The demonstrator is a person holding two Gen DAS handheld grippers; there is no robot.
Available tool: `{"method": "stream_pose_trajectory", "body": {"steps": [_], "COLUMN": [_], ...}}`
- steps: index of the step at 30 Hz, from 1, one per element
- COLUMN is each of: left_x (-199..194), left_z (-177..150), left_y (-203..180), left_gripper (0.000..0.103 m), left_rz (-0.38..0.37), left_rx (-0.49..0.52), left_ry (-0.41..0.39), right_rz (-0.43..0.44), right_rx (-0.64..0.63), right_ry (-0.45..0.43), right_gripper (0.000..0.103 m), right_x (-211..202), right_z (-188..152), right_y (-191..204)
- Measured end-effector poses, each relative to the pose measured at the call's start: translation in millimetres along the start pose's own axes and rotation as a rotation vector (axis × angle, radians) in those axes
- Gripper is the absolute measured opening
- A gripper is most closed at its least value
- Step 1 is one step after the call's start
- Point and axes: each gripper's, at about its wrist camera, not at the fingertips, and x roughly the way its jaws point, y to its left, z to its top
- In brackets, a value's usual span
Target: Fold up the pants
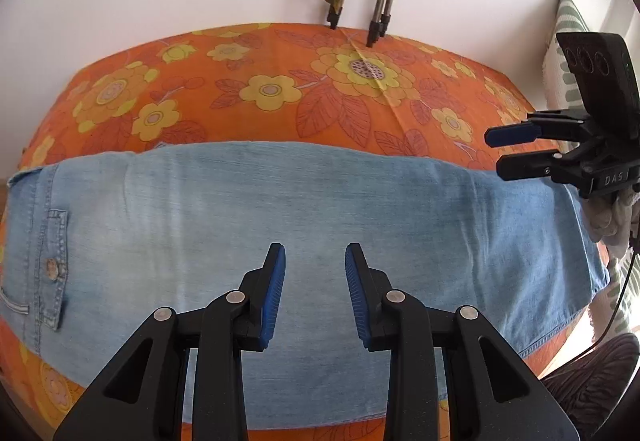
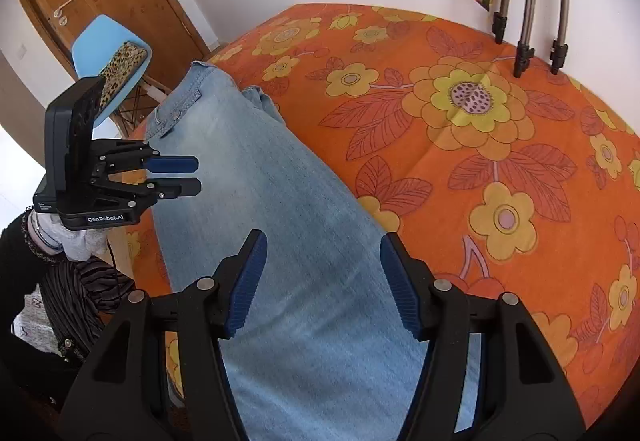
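I have the pants (image 1: 304, 225) lying flat as one long band, legs stacked one on the other, across the near side of the bed (image 1: 280, 89) with its orange flowered cover. The waistband with its pocket and button reaches the bed's left edge in the left wrist view, and the leg ends run out to the right edge, close to the near corner.

My left tool (image 1: 315, 293) hovers over the middle of the band, jaws parted a modest way with nothing between the pads. My right tool (image 2: 320, 281) hangs over the leg part, jaws spread wider, also empty; denim shows beneath the gap but no pad presses on it.

I judge the lengthwise fold done and the crosswise fold as the step in hand. Next I would need to bring each tool down to the leg ends near the right edge, pinch both layers together at the hem corners, and carry them over toward the waistband without dragging the lower layer.

As for containers, I see none on the bed; nothing sits in anything here.
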Motion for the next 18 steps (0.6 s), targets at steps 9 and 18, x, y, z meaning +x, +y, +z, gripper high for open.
{"method": "stream_pose_trajectory", "body": {"steps": [9,18], "left_x": [-6.2,-17.9], "left_z": [7.3,12.1], "left_y": [66.1,69.4], "left_gripper": [0.029,0.042], "left_rz": [-0.012,-0.045], "left_rx": [-0.218,-0.255], "left_ry": [-0.021,-0.059], "right_rz": [0.042,0.069], "right_rx": [-0.092,-0.109], "right_ry": [0.096,0.07], "right_gripper": [0.047,0.009], "right_x": [87.4,72.6], "right_z": [33.4,20.2], "right_y": [8.7,36.1]}}
